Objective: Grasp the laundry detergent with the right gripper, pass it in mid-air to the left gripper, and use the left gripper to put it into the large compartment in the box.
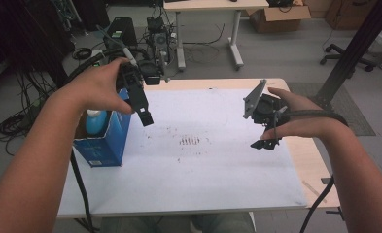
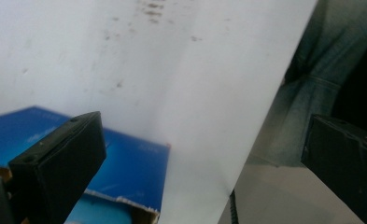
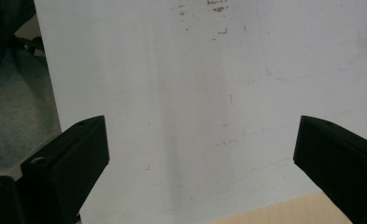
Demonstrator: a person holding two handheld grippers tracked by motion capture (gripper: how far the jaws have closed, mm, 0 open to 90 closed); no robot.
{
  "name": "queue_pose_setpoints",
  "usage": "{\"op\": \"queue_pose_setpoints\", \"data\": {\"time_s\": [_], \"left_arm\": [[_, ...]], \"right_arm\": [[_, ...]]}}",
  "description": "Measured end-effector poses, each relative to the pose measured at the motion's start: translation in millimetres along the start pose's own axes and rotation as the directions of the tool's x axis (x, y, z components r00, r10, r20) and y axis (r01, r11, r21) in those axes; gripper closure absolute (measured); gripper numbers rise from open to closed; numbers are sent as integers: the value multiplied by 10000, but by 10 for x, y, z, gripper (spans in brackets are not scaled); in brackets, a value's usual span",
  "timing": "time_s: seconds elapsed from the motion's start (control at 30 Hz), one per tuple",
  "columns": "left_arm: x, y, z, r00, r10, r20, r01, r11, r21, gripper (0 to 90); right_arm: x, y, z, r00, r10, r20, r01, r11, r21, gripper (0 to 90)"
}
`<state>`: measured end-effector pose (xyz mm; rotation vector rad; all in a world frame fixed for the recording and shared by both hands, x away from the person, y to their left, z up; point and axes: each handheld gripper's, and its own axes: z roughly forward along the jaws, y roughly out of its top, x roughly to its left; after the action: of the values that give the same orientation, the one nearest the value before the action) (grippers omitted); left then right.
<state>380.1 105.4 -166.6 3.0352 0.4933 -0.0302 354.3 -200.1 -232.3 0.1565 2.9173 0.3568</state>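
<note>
My left gripper (image 1: 146,118) is held in the air over the left part of the white sheet (image 1: 203,165), just right of a blue cardboard box (image 1: 103,143). In the left gripper view its jaws stand wide apart, so the left gripper (image 2: 200,140) is open with nothing between them; the blue box (image 2: 130,163) lies below, at the lower left. My right gripper (image 1: 265,144) hovers over the sheet's right side, jaws pointing down. Seen from its own camera, the right gripper (image 3: 200,135) is open and empty above the white sheet (image 3: 195,93).
A blue bottle (image 1: 95,121) stands inside the open-topped box. The sheet carries faint brown smudges (image 1: 189,141) near its middle. The wooden table edge (image 1: 315,160) shows on the right. Cables, a desk and an office chair stand on the floor beyond.
</note>
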Motion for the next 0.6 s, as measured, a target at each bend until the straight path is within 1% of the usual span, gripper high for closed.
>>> {"op": "queue_pose_setpoints", "data": {"time_s": [0.07, 0.1, 0.17, 0.2, 0.27, 0.37, 0.4, 0.6], "left_arm": [[-40, 30, 52, 9984, 543, 158, -544, 9985, 109, 2], [-62, 44, 81, 9964, 825, 199, -828, 9964, 187, 2], [-85, 74, 129, 9939, 1064, 301, -1076, 9933, 418, 2], [-90, 84, 148, 9924, 1176, 353, -1190, 9920, 416, 2], [-83, 102, 176, 9902, 1337, 403, -1353, 9899, 412, 2], [-57, 115, 214, 9894, 1420, 316, -1435, 9883, 523, 2], [-44, 118, 220, 9881, 1515, 249, -1526, 9870, 502, 2], [33, 150, 245, 9875, 1563, 221, -1571, 9865, 454, 2]], "right_arm": [[-14, 9, -15, 10000, -45, 0, 45, 10000, 53, 34], [-21, 14, -16, 10000, -37, -3, 37, 10000, 82, 35], [-38, 25, -5, 9999, -104, -10, 104, 9998, 167, 35], [-48, 30, 5, 9999, -130, -49, 130, 9997, 184, 35], [-73, 40, 33, 9998, -166, -89, 168, 9996, 246, 35], [-139, 42, 84, 9997, -189, -149, 194, 9991, 368, 35], [-163, 40, 104, 9997, -173, -184, 180, 9992, 364, 36], [-300, 30, 201, 9994, -116, -325, 129, 9990, 419, 36]]}}
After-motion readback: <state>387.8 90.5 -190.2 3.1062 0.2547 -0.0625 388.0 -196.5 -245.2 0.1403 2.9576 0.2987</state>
